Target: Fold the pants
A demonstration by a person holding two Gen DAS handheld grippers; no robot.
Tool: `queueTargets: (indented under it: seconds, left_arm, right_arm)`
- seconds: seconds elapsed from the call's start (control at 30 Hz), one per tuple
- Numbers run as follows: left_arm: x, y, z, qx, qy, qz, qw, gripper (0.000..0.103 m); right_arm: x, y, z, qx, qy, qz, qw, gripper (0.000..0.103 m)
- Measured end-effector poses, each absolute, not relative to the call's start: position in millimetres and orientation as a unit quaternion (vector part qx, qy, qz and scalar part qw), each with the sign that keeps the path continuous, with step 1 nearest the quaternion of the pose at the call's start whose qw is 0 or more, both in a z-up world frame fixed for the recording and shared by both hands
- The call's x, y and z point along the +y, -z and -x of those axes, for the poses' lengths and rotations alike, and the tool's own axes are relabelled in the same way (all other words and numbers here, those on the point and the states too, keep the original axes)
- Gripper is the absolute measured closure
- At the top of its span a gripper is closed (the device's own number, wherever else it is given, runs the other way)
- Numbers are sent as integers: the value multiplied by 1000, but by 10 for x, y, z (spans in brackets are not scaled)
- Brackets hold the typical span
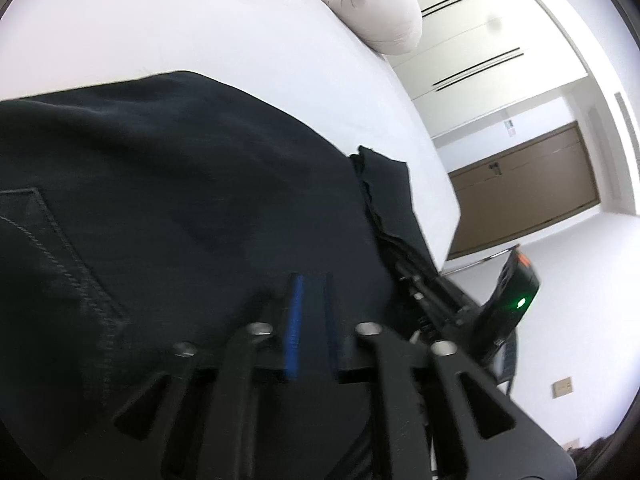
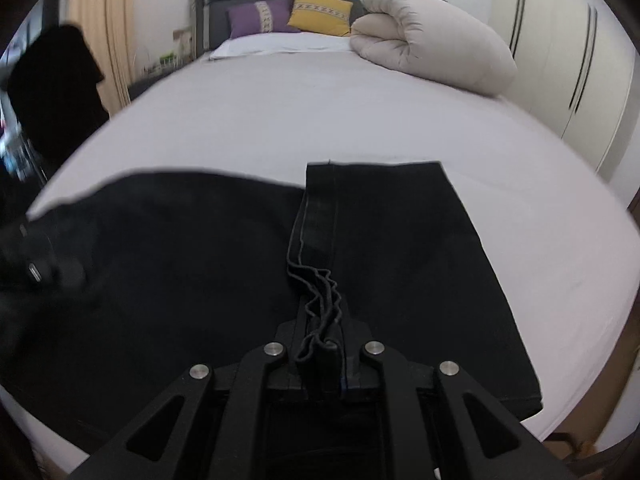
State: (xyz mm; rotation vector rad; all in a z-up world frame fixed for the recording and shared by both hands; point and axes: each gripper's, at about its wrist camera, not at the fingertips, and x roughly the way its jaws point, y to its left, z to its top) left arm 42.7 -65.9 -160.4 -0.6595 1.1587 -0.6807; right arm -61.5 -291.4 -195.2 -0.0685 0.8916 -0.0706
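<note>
Figure: black pants (image 2: 400,248) on the bed (image 2: 280,120), mid-fold. The pants lie near the foot of the bed, well apart from the rolled duvet (image 2: 432,44) and the pillows (image 2: 320,10) at the headboard, so I have bare sheet beyond the pants to fold onto.

My right tongs (image 2: 324,344) are closed on a bunched stack of hem edges, several layers pinched together between the jaws. I hold them as one bundle, I judge, so that both leg ends travel together and the fold stays aligned. Beyond the bundle, the inner seam strip runs straight away toward the duvet, with cloth flat on either side of it.

My left tongs (image 1: 310,320) sit low over the seat of the pants, beside the stitched back pocket (image 1: 52,248). The blue pads (image 1: 294,320) stand close together, but dark cloth on dark metal hides whether they pinch fabric; I cannot tell. Their place suggests they anchor or carry the waist side while the right tongs bring the hems across.
</note>
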Motion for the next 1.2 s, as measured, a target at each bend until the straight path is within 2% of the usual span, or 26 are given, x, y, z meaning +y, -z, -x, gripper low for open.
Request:
queueTargets:
  seconds: [0.03, 0.07, 0.1, 0.27, 0.6, 0.63, 0.67, 0.7, 0.73, 0.87, 1.0, 1.2]
  left_arm:
    - [-672, 1608, -442, 527, 311, 308, 729, 65]
    - [-685, 1606, -460, 526, 310, 316, 726, 39]
    - [-695, 1596, -481, 523, 306, 325, 726, 25]
    - [-799, 1553, -656, 528, 311, 364, 701, 23]
    - [-1137, 1550, -914, 569, 318, 350, 673, 24]
    - [-1113, 1554, -925, 568, 318, 351, 673, 24]
    - [-1086, 1553, -932, 568, 316, 349, 675, 36]
    - [-1036, 1556, -922, 569, 315, 344, 677, 60]
    - [-999, 1573, -924, 575, 312, 341, 675, 71]
    - [-856, 1582, -911, 573, 298, 337, 685, 90]
    - [-693, 1528, -861, 564, 290, 336, 697, 94]
    - [-643, 1371, -893, 551, 282, 317, 719, 95]
  right_arm:
    - [-2922, 1939, 623, 430, 35, 32, 902, 92]
    - [-2920, 1924, 638, 428, 36, 35, 903, 92]
    - [-2906, 1898, 665, 423, 37, 45, 904, 92]
    - [-2652, 1706, 779, 399, 27, 79, 913, 92]
    - [-1944, 1549, 1021, 367, -17, 149, 918, 92]
    - [-1888, 1538, 1053, 364, -22, 156, 918, 92]
    - [-1843, 1540, 1085, 363, -27, 160, 918, 92]
    - [-1776, 1544, 1111, 363, -34, 164, 917, 92]
    - [-1733, 1557, 1128, 363, -39, 166, 916, 92]
    - [-1481, 1563, 1194, 356, -63, 184, 914, 92]
    - [-1310, 1564, 1224, 353, -81, 193, 912, 92]
    - [-1142, 1527, 1195, 348, -103, 206, 909, 92]
